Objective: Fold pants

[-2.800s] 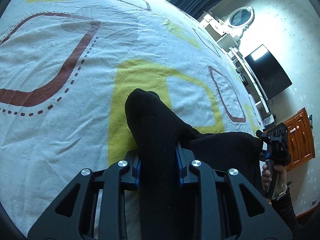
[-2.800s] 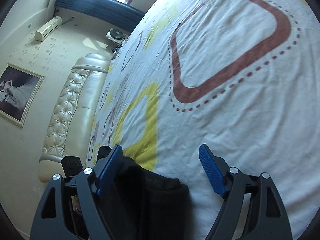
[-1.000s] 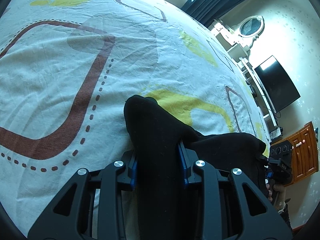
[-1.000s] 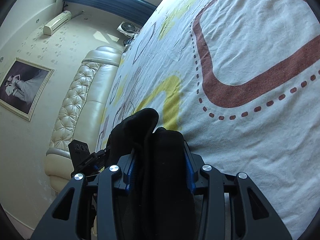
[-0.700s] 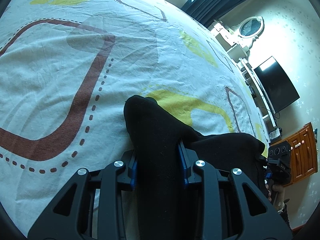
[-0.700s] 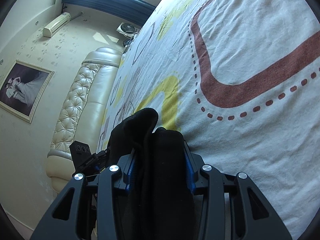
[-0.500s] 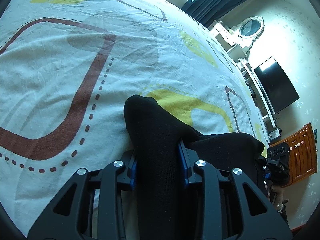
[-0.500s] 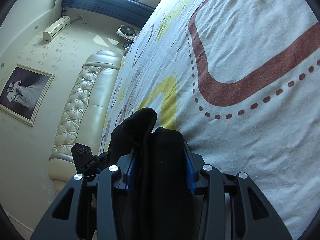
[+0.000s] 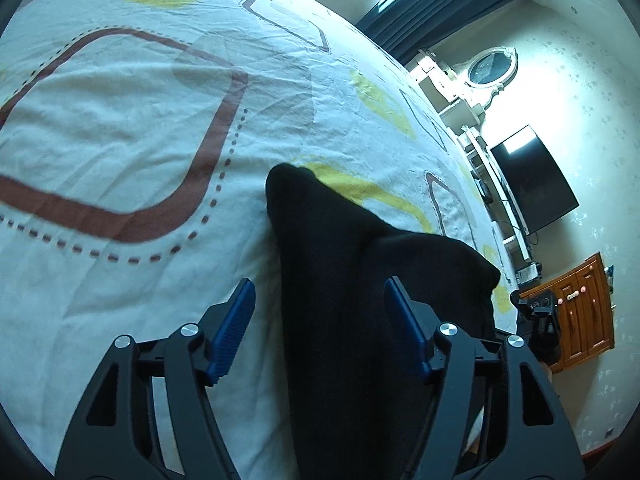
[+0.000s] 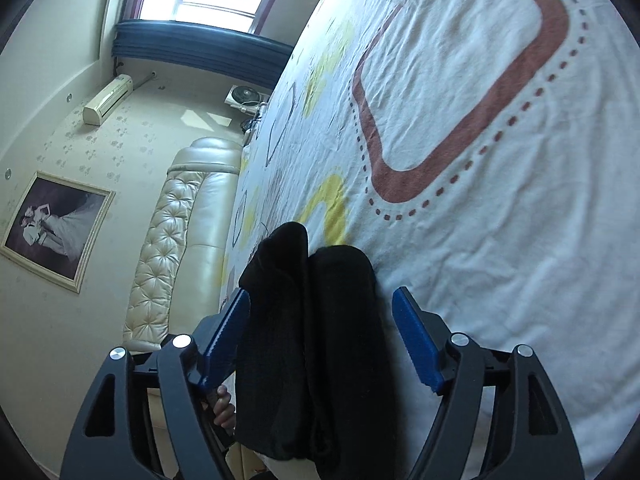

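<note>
Both grippers, left (image 9: 318,328) and right (image 10: 320,336), have just spread their fingers apart, releasing the folded pants (image 9: 360,300) to rest on the bed (image 9: 120,140).

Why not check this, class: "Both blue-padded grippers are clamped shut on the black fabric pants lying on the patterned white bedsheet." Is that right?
Not quite. Both wrist views show the left gripper and right gripper open, having just opened, blue pads clear of the black fabric pants between them. The pants do lie on the patterned white bedsheet.
</note>
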Motion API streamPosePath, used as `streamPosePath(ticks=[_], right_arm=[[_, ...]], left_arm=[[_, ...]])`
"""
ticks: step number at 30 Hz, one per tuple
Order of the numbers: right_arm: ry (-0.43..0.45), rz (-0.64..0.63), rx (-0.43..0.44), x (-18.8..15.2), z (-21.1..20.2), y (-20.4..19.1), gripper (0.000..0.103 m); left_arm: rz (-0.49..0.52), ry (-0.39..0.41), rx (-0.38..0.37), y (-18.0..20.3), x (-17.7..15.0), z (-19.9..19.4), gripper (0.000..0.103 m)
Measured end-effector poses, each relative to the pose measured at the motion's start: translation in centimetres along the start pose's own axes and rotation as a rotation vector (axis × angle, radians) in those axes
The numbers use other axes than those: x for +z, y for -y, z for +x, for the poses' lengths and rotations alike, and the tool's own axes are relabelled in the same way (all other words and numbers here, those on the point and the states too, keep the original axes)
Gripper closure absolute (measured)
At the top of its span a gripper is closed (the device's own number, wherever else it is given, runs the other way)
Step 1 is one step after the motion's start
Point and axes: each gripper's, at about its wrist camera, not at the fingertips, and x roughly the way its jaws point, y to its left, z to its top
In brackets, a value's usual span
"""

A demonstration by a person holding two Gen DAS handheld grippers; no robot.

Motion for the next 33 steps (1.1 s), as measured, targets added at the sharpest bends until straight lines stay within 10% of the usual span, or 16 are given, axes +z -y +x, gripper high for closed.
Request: streamPosePath(ticks=[15,21,33], right_arm=[[-0.16,-0.079,-0.068,-7.5,1.7,-1.3,0.016],[-0.187,-0.086,-0.096,-7.7,2.4,-1.1,0.055],[-0.192,-0.055,-0.023,-8.0,1.1,-1.0,0.063]], left_arm=[[-0.132,-0.069,-0.062,1.5,-10.0,-1.1,0.026],[-0.093,-0.055,0.034,3.1,-10.3,-0.2,0.053],[-0.076,-0.033,0.073,4.0,-9.9,-1.6,0.066]])
